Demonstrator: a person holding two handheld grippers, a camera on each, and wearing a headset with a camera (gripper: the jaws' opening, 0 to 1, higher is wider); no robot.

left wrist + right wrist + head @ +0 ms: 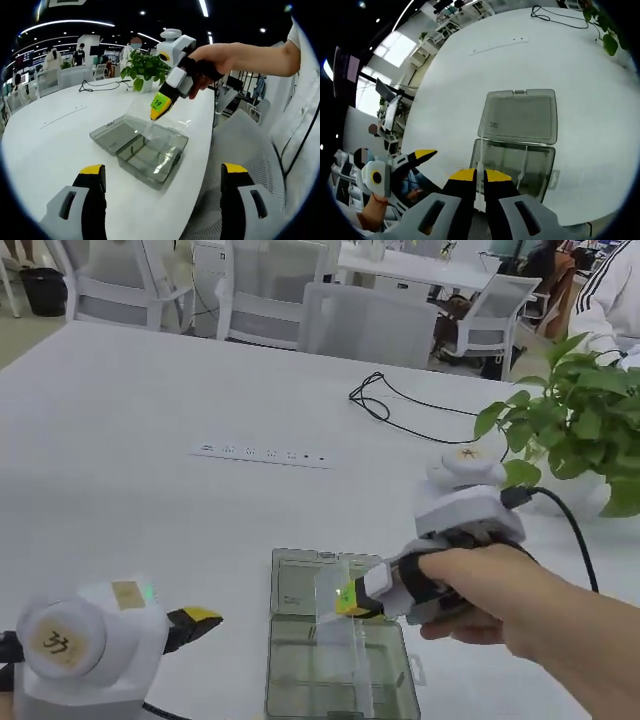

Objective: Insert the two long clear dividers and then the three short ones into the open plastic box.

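The open clear plastic box lies on the white table near its front edge, with the lid folded back flat. My right gripper hangs over the box, shut on a clear divider that slants down into the base. In the right gripper view the jaws pinch the divider edge-on above the box base. My left gripper waits left of the box, open with nothing in it. In its own view the left gripper stands open wide before the box and the right gripper.
A potted plant stands at the right. A flush power strip and a black cable lie farther back. White chairs line the far edge, and a person's sleeve shows at the top right.
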